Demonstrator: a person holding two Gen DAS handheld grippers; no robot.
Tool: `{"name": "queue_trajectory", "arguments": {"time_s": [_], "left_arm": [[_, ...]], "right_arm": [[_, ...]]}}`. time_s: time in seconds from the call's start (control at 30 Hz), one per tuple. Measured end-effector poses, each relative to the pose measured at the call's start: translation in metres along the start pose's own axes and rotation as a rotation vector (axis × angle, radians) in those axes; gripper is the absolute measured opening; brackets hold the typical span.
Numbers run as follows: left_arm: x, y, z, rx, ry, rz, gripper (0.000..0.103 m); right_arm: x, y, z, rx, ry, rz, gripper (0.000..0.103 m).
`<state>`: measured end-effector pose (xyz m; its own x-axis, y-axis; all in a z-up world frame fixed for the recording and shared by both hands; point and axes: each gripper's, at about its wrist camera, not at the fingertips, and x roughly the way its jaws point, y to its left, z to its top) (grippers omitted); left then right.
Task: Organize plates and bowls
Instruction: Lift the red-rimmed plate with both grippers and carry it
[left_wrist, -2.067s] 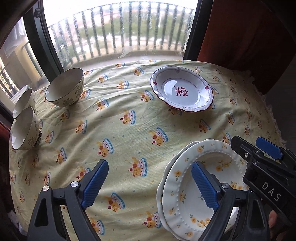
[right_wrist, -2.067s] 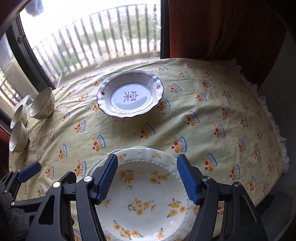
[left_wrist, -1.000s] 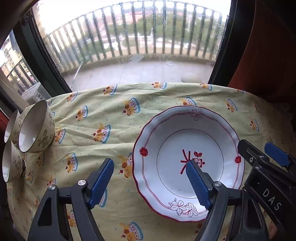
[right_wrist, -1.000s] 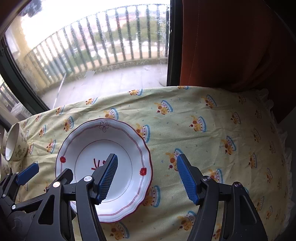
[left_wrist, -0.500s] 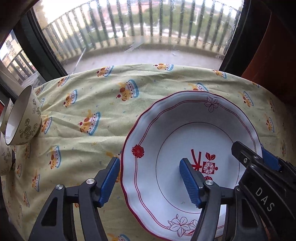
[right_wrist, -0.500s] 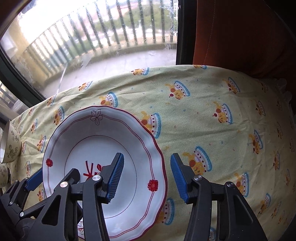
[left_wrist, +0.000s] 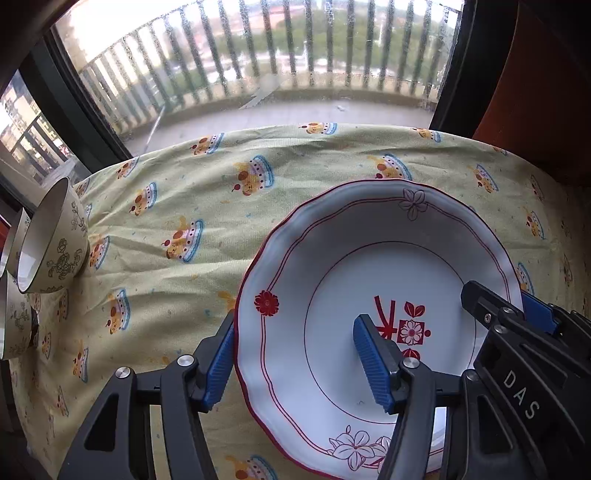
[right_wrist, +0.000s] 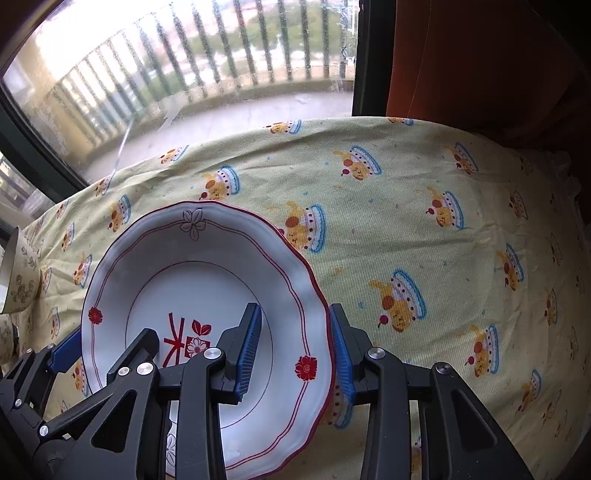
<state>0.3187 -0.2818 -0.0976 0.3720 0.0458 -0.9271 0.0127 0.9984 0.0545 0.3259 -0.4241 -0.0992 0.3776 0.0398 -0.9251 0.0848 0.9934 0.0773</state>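
My left claw (left_wrist: 293, 363) and right claw (right_wrist: 295, 349) straddle opposite rims of the plate (left_wrist: 373, 280) on the tablecloth (left_wrist: 207, 206); bowls (left_wrist: 53, 242) stand far left.

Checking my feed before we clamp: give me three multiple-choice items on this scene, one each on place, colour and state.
1. Left wrist view: the bowls stand where from the plate? A left B right C on it
2. The plate's edge line is: A blue B red C green
3. The right gripper is: A astride the plate's rim B holding a bowl C clear of the plate

Answers: A, they sit at the picture's left edge; B, a red line rings it; A, the rim runs between its jaws, which have just been closing.
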Motion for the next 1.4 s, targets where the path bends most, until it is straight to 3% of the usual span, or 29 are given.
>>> {"name": "queue_trajectory", "arguments": {"time_s": [0.27,0.43,0.93,1.4], "left_arm": [[-0.009,0.014,-0.021,0.006,0.013,-0.024,0.063],[-0.012,0.023,-0.019,-0.023,0.019,-0.083,0.063],[-0.014,0.017,-0.018,-0.023,0.005,-0.029,0.061],[-0.068,0.035,-0.024,-0.017,-0.076,-0.038,0.061]], "right_arm": [[-0.011,0.008,-0.025,-0.028,0.025,0.031,0.041],[-0.014,0.013,-0.034,-0.095,0.044,0.038,0.04],[-0.007,0.017,-0.025,-0.076,0.035,0.024,0.042],[-0.061,0.031,-0.033,-0.071,-0.049,0.026,0.043]]}}
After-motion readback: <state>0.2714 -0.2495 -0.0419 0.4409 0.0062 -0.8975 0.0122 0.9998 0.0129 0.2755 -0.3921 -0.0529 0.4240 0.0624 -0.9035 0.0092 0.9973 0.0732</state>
